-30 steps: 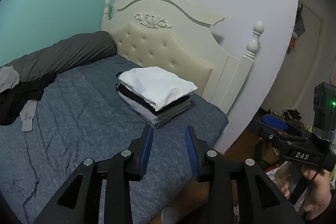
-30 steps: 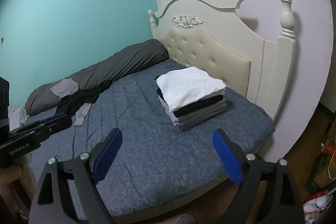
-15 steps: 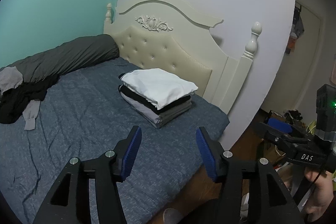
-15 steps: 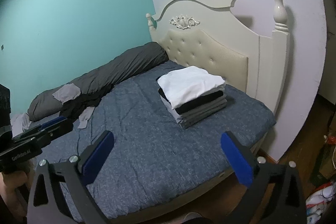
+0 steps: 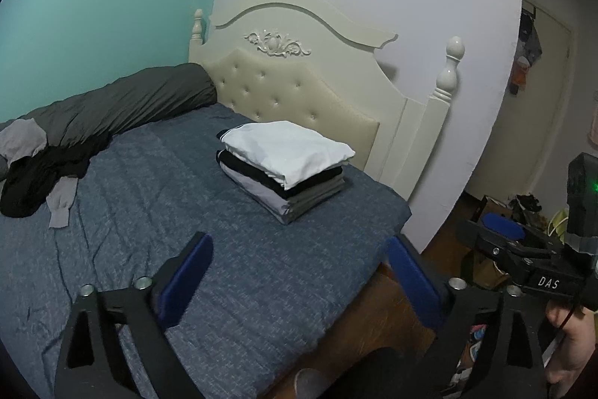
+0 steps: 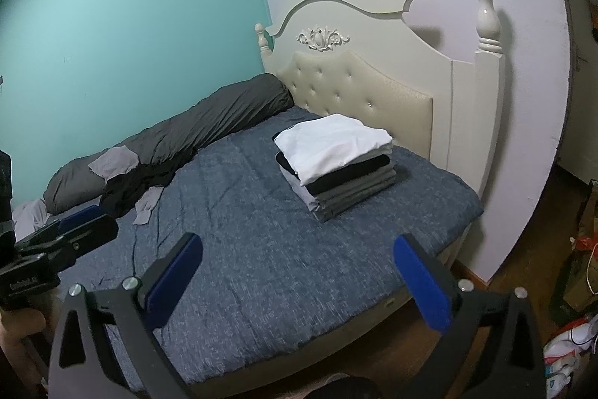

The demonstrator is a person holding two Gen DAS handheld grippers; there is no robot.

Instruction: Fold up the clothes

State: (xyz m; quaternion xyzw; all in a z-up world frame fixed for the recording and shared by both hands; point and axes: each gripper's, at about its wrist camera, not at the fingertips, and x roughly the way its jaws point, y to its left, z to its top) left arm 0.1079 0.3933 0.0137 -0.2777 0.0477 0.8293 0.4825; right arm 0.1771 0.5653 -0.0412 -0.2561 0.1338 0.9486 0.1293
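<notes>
Both cameras now sit a little farther back from the bed than a second ago, so the stack looks smaller, while nothing on the bed itself has shifted. Over that second the left gripper (image 5: 299, 268) has just been opening its jaws from a narrow gap to fully spread, with nothing between the blue pads (image 5: 185, 281); the right gripper (image 6: 299, 272) widened slightly and also stands released and empty.

A neat stack of folded clothes (image 5: 284, 167) lies on the blue-grey speckled bedspread (image 5: 168, 212), near the cream tufted headboard (image 5: 284, 92) and toward the bed's right-hand edge. A white folded garment (image 6: 332, 143) is on top, with black and grey layers under it. The stack's long axis runs diagonally, from the far left toward the near right, roughly along the headboard.

Along the teal wall (image 5: 93, 6) lies a long dark grey rolled duvet (image 5: 123, 103). Beside it, well apart from the stack, a loose heap of black and grey unfolded clothes (image 5: 41, 182) sprawls on the bedspread. Open bedspread separates both grippers from the stack, and nothing lies in that stretch.

In the left wrist view the right gripper's black body shows at the far right, with a hand (image 5: 572, 343) below it. Clutter lies on the wooden floor (image 6: 523, 257) beyond the bed's corner.
</notes>
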